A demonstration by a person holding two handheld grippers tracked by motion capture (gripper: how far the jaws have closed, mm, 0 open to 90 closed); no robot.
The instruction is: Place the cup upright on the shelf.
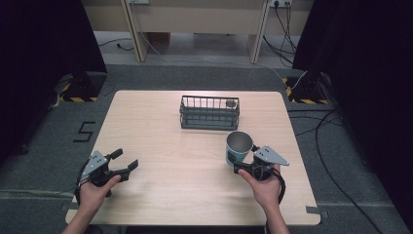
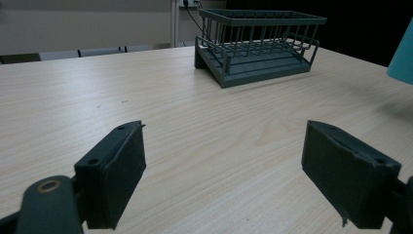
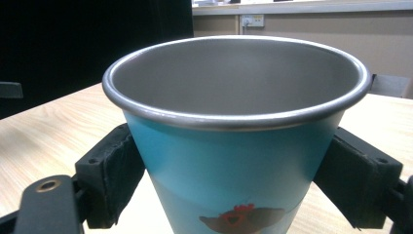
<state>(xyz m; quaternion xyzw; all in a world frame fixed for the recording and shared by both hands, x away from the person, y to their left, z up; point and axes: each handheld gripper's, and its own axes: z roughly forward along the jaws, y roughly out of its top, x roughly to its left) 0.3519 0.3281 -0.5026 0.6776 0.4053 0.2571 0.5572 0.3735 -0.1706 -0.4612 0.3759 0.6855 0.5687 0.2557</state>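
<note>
Near the table's [image 1: 146, 122] right edge, right gripper [image 1: 243, 168] clamped on upright teal cup [image 1: 238, 147], red-and-dark print unreadable, left gripper [image 1: 124, 162] jaws apart near the left front corner, rack [image 1: 209, 113] toward the far edge.

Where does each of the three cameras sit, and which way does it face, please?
High view: above the person's side, facing forward and down on the table; both hands and grippers show.
Left gripper view: on the left gripper, facing the wire basket; open jaws.
Right gripper view: on the right gripper, jaws around the blue cup.
High and left gripper views share the basket.
</note>
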